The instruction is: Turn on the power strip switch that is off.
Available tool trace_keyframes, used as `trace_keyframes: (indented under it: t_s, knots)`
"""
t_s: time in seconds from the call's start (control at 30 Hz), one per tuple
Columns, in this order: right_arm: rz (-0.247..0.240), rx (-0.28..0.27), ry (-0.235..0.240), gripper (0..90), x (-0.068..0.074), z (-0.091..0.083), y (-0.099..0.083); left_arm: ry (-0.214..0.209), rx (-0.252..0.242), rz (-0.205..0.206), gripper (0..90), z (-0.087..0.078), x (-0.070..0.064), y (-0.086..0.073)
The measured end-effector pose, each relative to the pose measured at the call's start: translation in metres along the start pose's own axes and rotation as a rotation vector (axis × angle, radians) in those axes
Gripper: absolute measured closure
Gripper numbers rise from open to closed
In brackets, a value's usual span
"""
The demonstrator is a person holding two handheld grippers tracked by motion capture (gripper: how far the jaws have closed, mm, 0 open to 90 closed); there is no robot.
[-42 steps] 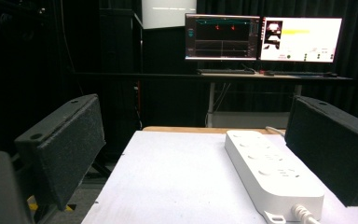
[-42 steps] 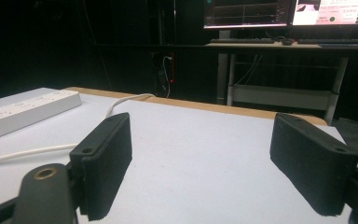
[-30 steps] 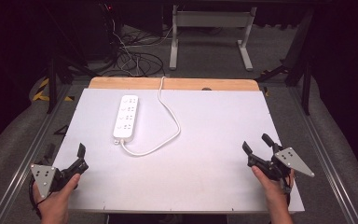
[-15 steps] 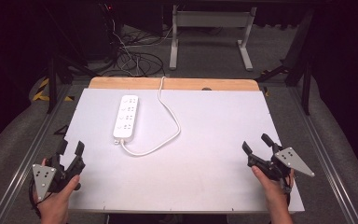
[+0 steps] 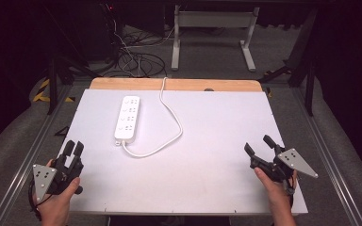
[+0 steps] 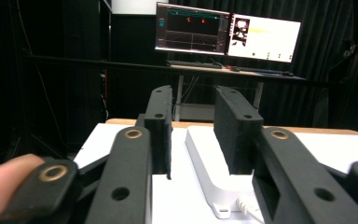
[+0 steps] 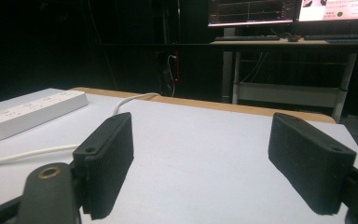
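A: The left black two-jaw gripper (image 5: 73, 148) sits at the near left corner of the white rectangular table top (image 5: 217, 122), jaws only a narrow gap apart, nothing between them. The right black two-jaw gripper (image 5: 259, 145) is near the right edge toward the near right corner, jaws spread wide, also empty.

B: Count of things?

A: Two grippers, one white plastic power strip (image 5: 127, 117), one white cable (image 5: 172, 123) running from it. Each gripper is held by a hand: left hand (image 5: 59, 200), right hand (image 5: 275, 186).

B: Where does the strip lie?

A: In the far left part of the surface, lengthwise toward the far edge, well apart from both grippers. In the left gripper view it shows straight ahead between the jaws.

B: Room to move?

A: The cable loops toward the middle, then runs off the far edge over a wooden strip (image 5: 179, 84). The near half and right side are bare.
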State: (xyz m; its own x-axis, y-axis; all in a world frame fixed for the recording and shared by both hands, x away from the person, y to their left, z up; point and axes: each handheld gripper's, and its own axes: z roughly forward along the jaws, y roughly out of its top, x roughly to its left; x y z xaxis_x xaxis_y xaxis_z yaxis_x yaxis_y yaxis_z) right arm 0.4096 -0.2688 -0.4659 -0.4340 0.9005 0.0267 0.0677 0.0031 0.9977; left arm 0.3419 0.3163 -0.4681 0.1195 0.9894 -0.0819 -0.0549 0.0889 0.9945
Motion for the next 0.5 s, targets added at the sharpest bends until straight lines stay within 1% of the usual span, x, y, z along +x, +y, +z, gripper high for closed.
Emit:
trace_keyframes:
  t_s: [0.1, 0.13, 0.2, 0.27, 0.3, 0.37, 0.47, 0.5]
  knots:
    - [0.0, 0.0, 0.002, 23.6, 0.0002, -0.0003, 0.0, 0.01, 0.035, -0.01, 73.2, -0.0005, 0.0002, 0.002]
    - [-0.004, -0.002, 0.003, 24.4, 0.0004, -0.0005, 0.0, 0.004, 0.05, -0.022, 73.6, -0.0006, 0.0002, 0.0028]
    - [-0.006, -0.002, 0.007, 24.6, 0.0006, -0.0005, -0.0002, 0.003, 0.069, -0.029, 74.8, -0.0004, 0.0, 0.0032]
    - [-0.005, -0.001, 0.007, 24.6, 0.0006, -0.0005, -0.0002, -0.004, 0.076, -0.03, 77.3, -0.0001, -0.0003, 0.0025]
    - [-0.004, -0.003, 0.007, 24.7, 0.0005, -0.0006, 0.0, -0.007, 0.081, -0.031, 81.0, -0.0001, -0.0002, 0.0026]
    - [-0.003, -0.003, 0.007, 24.6, 0.0006, -0.0006, 0.0, -0.003, 0.089, -0.032, 82.2, -0.0003, 0.0003, 0.0032]
    - [-0.003, 0.0, 0.01, 24.4, 0.0006, -0.0005, -0.0004, -0.004, 0.094, -0.056, 89.7, -0.0005, 0.0033, 0.0046]
    - [-0.003, 0.0, 0.01, 24.4, 0.0006, -0.0005, -0.0004, -0.002, 0.095, -0.063, 89.7, -0.0006, 0.0041, 0.0047]
